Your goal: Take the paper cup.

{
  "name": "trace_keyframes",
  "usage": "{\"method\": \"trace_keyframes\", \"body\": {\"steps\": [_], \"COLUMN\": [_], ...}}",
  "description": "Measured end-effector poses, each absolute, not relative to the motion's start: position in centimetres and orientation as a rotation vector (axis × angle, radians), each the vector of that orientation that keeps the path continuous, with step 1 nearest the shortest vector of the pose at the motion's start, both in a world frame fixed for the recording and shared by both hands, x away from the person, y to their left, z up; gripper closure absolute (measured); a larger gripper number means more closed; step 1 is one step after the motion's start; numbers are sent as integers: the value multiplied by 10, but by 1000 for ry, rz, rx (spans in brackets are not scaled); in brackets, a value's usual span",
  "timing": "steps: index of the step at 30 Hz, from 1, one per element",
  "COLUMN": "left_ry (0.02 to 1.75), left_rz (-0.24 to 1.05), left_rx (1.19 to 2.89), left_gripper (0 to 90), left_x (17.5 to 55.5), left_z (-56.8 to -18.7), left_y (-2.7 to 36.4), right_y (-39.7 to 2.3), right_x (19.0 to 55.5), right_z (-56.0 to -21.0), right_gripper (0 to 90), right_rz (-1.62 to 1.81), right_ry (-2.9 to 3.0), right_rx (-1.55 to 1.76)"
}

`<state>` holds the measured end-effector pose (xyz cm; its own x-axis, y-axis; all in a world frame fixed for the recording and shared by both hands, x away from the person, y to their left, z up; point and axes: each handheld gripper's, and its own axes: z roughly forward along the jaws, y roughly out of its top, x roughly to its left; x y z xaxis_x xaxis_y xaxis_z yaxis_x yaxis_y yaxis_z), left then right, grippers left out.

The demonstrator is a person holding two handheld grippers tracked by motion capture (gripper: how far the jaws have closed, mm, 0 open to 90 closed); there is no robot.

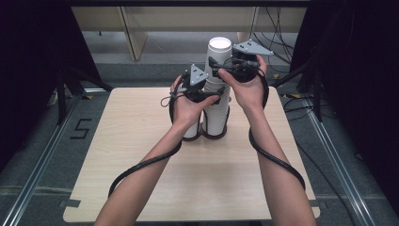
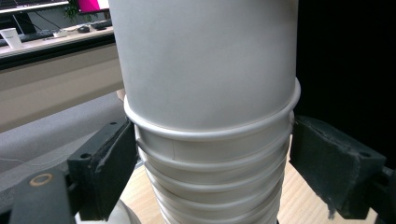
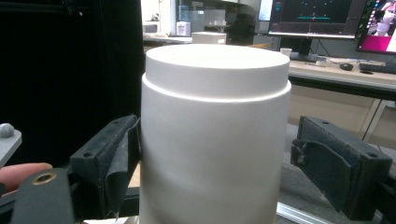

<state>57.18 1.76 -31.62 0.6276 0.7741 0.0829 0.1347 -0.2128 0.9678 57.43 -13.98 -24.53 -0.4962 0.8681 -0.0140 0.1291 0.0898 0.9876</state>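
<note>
High view: a tall stack of white paper cups [image 1: 217,89], nested upside down, stands near the far edge of the wooden desk [image 1: 141,179], about midway between its left and right edges. A second, shorter stack [image 1: 192,132] stands just beside it on its left, mostly hidden by the left hand. Both forearms reach in from the near edge. The left hand-held gripper [image 1: 207,89] sits at mid-height of the tall stack; the right hand-held gripper [image 1: 221,66] is higher, at the topmost cup [image 1: 219,52].

Left gripper view: nested cup rims [image 2: 210,154] lie between the two black jaws. The left pad [image 2: 109,172] is at the rims or nearly so; the right pad [image 2: 327,158] stands just beside them, and contact cannot be told. Jaws partly open; no firm clamp seen.

Right gripper view: the topmost cup, its base up, stands between the jaws. The left pad [image 3: 116,158] lies against the cup wall or just beside it; the right pad [image 3: 331,163] stands apart with a visible gap. Jaws partly open, not clamped.
</note>
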Motion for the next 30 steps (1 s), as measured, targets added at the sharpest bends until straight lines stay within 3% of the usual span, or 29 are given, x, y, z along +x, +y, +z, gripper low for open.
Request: {"method": "trace_keyframes", "body": {"steps": [30], "left_ry": [749], "left_rz": [699], "left_rx": [1708], "left_gripper": [150], "left_x": [572], "left_z": [-316], "left_y": [17], "right_y": [-132], "right_x": [586], "right_z": [-252], "right_gripper": [186], "right_rz": [1496], "right_ry": [1699], "right_rx": [1018]}}
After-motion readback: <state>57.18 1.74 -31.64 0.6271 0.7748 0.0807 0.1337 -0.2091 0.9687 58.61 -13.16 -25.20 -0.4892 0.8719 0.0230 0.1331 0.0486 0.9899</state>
